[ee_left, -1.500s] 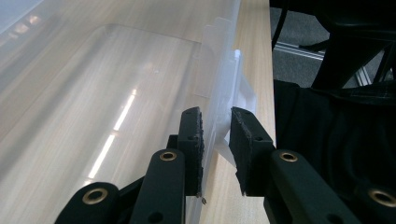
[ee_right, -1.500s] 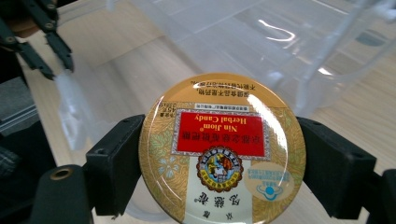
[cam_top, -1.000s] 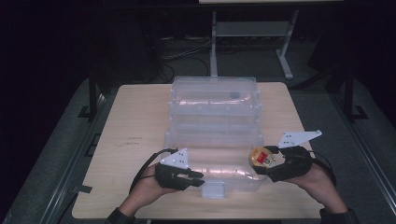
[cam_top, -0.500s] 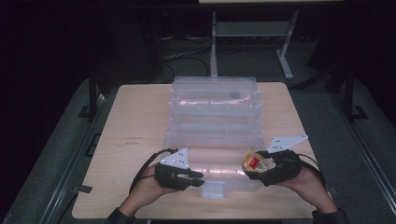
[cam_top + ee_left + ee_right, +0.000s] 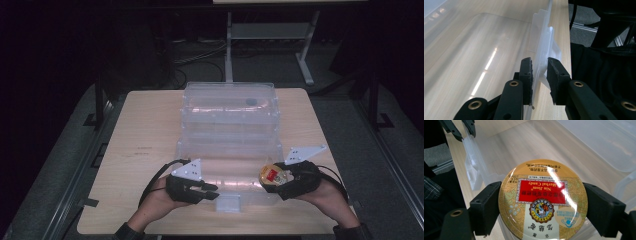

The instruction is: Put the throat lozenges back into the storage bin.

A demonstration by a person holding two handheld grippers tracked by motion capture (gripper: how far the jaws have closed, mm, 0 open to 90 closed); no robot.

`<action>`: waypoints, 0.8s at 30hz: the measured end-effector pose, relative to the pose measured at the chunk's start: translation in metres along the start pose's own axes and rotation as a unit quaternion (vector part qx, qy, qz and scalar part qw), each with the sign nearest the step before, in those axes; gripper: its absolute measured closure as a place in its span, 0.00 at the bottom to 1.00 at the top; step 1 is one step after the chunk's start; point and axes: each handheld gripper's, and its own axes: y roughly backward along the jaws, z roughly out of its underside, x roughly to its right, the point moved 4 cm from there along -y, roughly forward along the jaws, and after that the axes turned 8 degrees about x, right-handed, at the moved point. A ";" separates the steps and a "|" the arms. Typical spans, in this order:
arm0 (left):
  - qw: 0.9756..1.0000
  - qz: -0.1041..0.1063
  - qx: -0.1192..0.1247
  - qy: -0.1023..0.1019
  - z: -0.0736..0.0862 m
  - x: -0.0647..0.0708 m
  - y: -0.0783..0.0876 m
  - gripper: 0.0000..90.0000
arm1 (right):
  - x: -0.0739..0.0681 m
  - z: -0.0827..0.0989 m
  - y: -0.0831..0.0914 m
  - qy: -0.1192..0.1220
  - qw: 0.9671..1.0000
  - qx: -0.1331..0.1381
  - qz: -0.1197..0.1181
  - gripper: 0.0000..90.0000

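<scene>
A clear plastic box point(image 5: 227, 150) stands open on the wooden table point(image 5: 145, 135), its lid point(image 5: 230, 102) laid back behind it. My left gripper point(image 5: 212, 189) is at the box's near left, shut on the clear front wall point(image 5: 541, 47). In the left gripper view the wall runs between the left gripper's point(image 5: 539, 72) pads. My right gripper point(image 5: 280, 180) is shut on a round gold candy tin point(image 5: 271, 175) with a red label. It holds the tin over the box's near right corner. In the right gripper view the tin point(image 5: 542, 197) sits flat between both jaws, above the box floor point(image 5: 524, 147).
A clear latch tab point(image 5: 228, 202) sticks out from the box's front, close to the table's near edge. A small dark round spot point(image 5: 251, 101) shows on the lid. A grey metal stand point(image 5: 265, 35) is on the floor beyond the table. A person's hands point(image 5: 155, 202) hold both grippers.
My right gripper has carried the tin a little to the left and toward me, over the box's near right corner. The left gripper has kept still on the front wall.
</scene>
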 end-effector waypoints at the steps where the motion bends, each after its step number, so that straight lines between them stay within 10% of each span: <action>1: 1.000 0.000 0.000 0.000 0.000 0.000 0.000 0.82 | 0.000 0.000 0.000 0.000 1.000 0.001 0.000 0.22; 24: 1.000 -0.001 0.001 0.001 0.000 0.000 0.000 0.82 | 0.004 -0.012 0.025 -0.005 0.999 0.038 0.009 0.22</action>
